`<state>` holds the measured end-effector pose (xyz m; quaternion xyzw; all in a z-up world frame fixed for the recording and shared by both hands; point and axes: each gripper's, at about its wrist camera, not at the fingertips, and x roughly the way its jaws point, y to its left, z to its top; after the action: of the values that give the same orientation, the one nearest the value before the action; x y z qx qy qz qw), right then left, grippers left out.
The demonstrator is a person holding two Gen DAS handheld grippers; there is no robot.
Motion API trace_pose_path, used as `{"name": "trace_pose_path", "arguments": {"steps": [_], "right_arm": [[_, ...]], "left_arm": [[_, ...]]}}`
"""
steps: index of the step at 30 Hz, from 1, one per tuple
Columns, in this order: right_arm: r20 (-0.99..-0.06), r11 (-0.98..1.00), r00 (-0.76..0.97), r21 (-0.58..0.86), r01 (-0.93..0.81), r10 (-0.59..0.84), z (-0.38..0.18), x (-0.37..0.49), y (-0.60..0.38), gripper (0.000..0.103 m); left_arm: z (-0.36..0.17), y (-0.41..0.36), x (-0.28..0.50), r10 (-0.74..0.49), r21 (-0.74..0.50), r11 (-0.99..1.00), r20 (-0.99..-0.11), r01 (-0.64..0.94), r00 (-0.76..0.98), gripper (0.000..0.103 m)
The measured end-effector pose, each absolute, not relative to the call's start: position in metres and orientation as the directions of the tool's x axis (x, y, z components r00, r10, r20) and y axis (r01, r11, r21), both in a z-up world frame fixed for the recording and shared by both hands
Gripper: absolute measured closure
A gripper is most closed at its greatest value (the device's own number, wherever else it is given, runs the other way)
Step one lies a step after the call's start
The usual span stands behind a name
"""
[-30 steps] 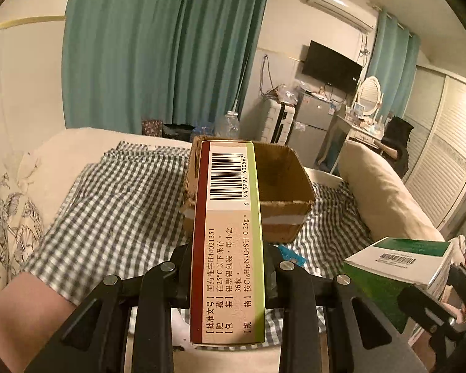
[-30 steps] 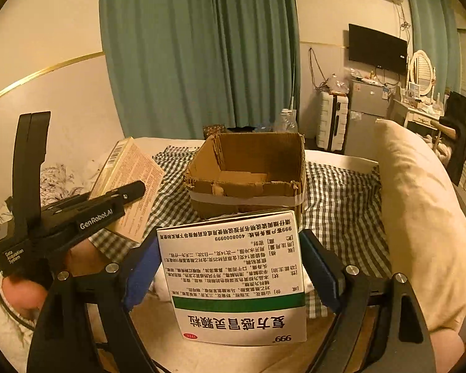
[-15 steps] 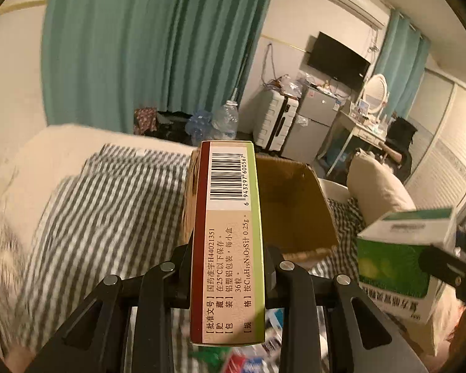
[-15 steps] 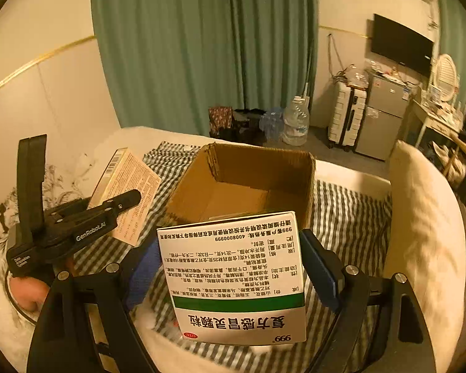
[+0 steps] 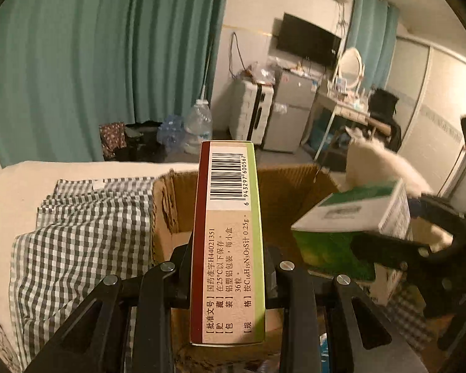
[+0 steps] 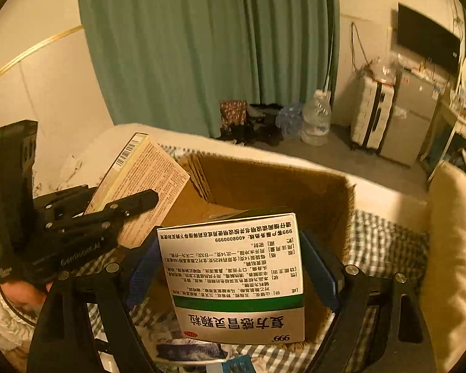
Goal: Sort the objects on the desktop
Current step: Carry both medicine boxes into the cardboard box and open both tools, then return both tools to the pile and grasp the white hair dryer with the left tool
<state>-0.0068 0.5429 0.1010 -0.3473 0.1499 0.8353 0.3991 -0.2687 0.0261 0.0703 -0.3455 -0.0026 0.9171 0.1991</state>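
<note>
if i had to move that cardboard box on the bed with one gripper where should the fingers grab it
Probably the near wall's top rim of the cardboard box. It is open-topped, so one finger could go inside and one outside, coming from above. The body looks too wide to span. Both grippers are busy: the left gripper holds the narrow medicine box, the right gripper the green-and-white box.

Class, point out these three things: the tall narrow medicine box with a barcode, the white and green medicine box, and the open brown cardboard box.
tall narrow medicine box with a barcode point(image 5: 228, 242), left wrist view, printed side panel.
white and green medicine box point(image 6: 236, 279), right wrist view, text panel.
open brown cardboard box point(image 6: 273, 186), right wrist view, inner far wall.
</note>
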Motion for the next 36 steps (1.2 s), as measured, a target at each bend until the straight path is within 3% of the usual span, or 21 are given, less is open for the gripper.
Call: {"name": "trace_pose_path", "arguments": {"steps": [7, 8, 9, 11, 22, 30, 36], "right_arm": [[-0.716, -0.589, -0.416, 0.008, -0.808, 0.561, 0.078, 0.002, 0.560, 0.016], [-0.711, -0.583, -0.415, 0.010, -0.812, 0.567, 0.080, 0.003, 0.561, 0.010], [-0.707, -0.580, -0.410, 0.000, -0.814, 0.576, 0.081, 0.004, 0.559, 0.002], [-0.686, -0.573, -0.397, -0.035, -0.819, 0.610, 0.087, 0.006, 0.553, 0.000], [-0.621, -0.570, -0.410, -0.074, -0.818, 0.668, 0.123, 0.018, 0.486, 0.000], [-0.634, -0.577, -0.402, -0.085, -0.812, 0.660, 0.120, 0.042, 0.423, 0.000], [-0.655, -0.569, -0.429, -0.001, -0.822, 0.622, 0.103, 0.063, 0.386, 0.000]], "left_arm": [[0.046, 0.027, -0.269, 0.335, -0.127, -0.930, -0.685, -0.346, -0.647, 0.069], [0.047, 0.028, -0.268, 0.325, -0.113, -0.932, -0.685, -0.346, -0.652, 0.051], [0.052, 0.029, -0.266, 0.307, -0.091, -0.936, -0.683, -0.339, -0.663, 0.019], [0.062, 0.025, -0.258, 0.281, -0.067, -0.947, -0.652, -0.315, -0.704, 0.003], [0.111, 0.013, -0.184, 0.281, -0.037, -0.947, -0.579, -0.320, -0.765, 0.002], [0.115, 0.010, -0.115, 0.290, -0.005, -0.938, -0.564, -0.347, -0.773, 0.002], [0.101, 0.005, -0.076, 0.275, -0.036, -0.950, -0.561, -0.309, -0.781, 0.000]]}}
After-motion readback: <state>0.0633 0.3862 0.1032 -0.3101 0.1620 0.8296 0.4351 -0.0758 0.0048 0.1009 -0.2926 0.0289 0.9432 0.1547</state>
